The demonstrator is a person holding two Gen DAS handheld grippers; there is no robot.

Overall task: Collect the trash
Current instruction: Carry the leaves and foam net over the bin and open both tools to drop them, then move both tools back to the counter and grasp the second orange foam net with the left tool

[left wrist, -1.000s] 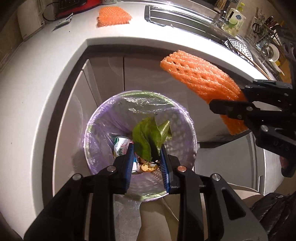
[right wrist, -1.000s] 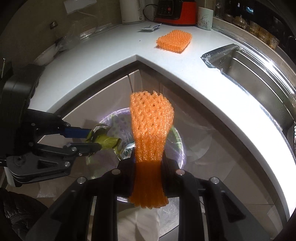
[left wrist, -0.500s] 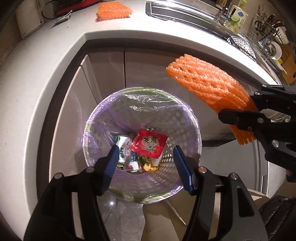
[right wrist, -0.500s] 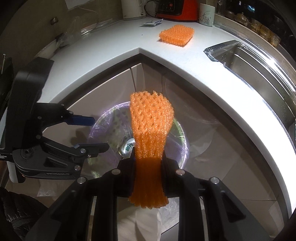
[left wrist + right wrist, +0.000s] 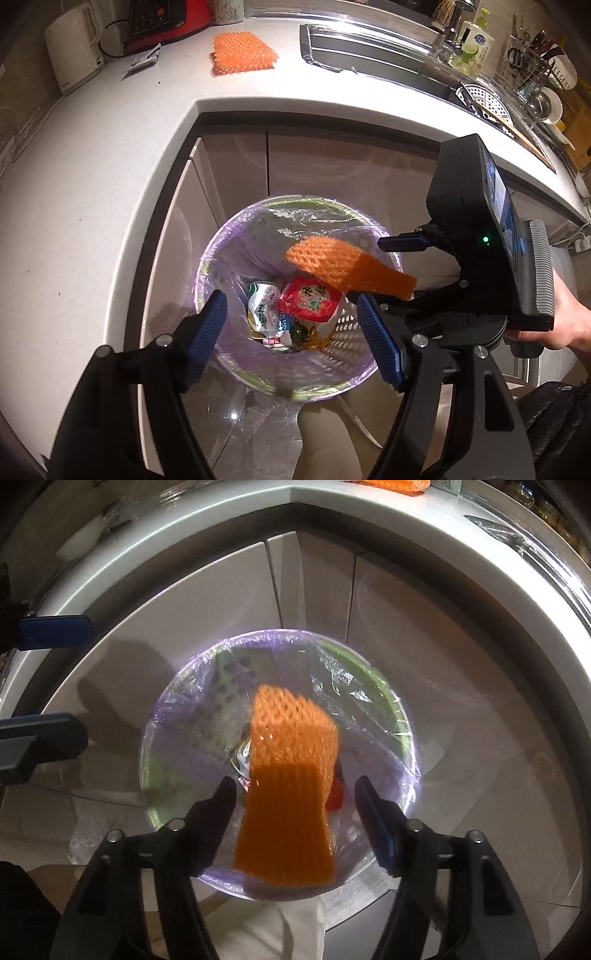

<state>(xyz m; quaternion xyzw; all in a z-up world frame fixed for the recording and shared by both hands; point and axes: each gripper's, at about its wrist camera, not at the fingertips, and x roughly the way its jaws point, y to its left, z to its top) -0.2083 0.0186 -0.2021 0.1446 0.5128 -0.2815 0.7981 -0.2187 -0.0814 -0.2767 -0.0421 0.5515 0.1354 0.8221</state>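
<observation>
Orange foam net (image 5: 288,797) hangs loose at frame centre between the just-opened right gripper (image 5: 295,812) jaws, over the bin (image 5: 388,709); left gripper (image 5: 291,332) has also spread, empty. One net (image 5: 242,51) remains on the desk (image 5: 92,166), upper left.

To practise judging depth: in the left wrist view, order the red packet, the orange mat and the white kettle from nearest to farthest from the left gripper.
1. Red packet, in the bin, between the left gripper fingers.
2. Orange mat, far on the counter.
3. White kettle, back left corner; nearly level with the mat.
</observation>
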